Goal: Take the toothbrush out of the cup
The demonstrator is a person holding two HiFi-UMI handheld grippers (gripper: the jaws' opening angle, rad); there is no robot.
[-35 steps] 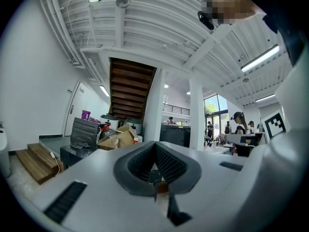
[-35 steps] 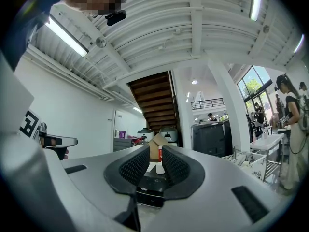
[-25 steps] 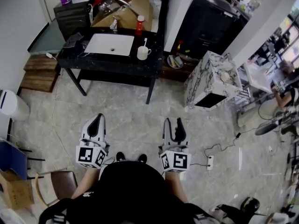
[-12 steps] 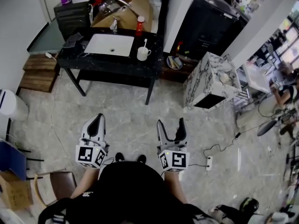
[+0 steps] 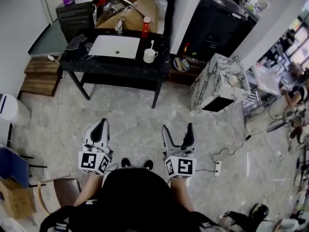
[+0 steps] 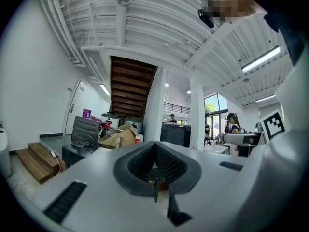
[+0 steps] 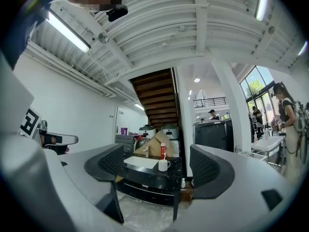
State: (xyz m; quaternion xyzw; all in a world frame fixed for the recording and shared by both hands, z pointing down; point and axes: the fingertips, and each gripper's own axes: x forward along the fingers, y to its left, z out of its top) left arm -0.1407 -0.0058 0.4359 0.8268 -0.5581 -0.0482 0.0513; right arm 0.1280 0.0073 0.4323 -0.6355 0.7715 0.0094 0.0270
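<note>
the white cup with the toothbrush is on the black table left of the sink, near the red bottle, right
No: the head view shows the white cup on the black table right of the sink, not left. Toothbrush and red bottle are as you say.

Black table [image 5: 120, 65] — white basin [image 5: 116, 46], white cup [image 5: 149, 56], red bottle [image 5: 144, 27] standing on it.

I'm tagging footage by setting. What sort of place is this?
Probably a workshop or lab, not a bathroom: a sink set in a black table, a cardboard box behind it, a power strip on the floor.
</note>
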